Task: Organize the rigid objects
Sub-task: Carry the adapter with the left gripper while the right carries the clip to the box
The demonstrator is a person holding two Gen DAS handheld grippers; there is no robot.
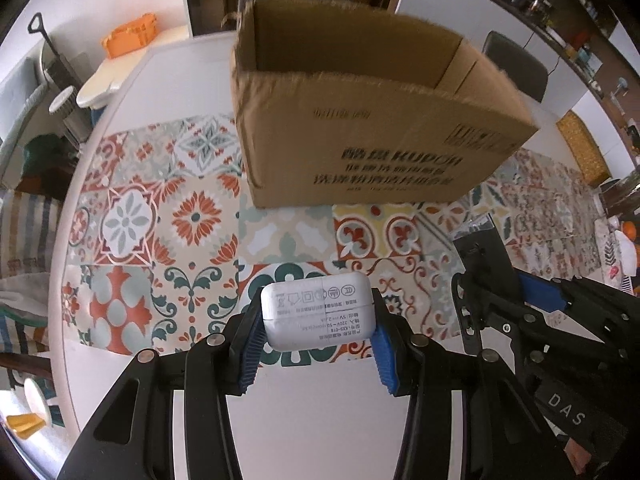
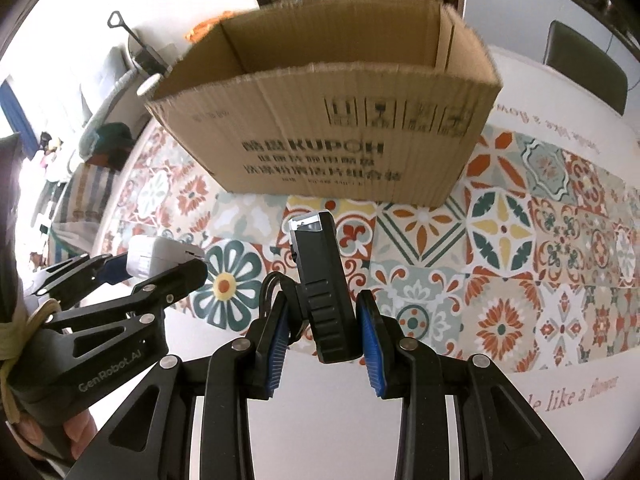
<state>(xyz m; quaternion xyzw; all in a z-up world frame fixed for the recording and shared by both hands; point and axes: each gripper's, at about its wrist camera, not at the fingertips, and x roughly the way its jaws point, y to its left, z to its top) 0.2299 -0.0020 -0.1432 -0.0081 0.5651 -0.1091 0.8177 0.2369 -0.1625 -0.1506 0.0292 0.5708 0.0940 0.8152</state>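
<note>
- The cardboard box [image 1: 360, 128] stands on the patterned mat [image 1: 160, 220], which lies on the bench [image 1: 312, 400]; its top is open
- The charger [image 1: 320, 312] sits between the left hand-held gripper [image 1: 318, 340] pads, in front of the box
- The utility knife [image 2: 324, 288] sits in the right hand-held gripper [image 2: 322, 344], right of the charger
- Two chairs [image 1: 516, 64] stand behind the bench

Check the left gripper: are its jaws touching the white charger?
Touching. The left wrist view shows the white charger clamped between both blue pads of the left gripper, lifted off the table.
</note>
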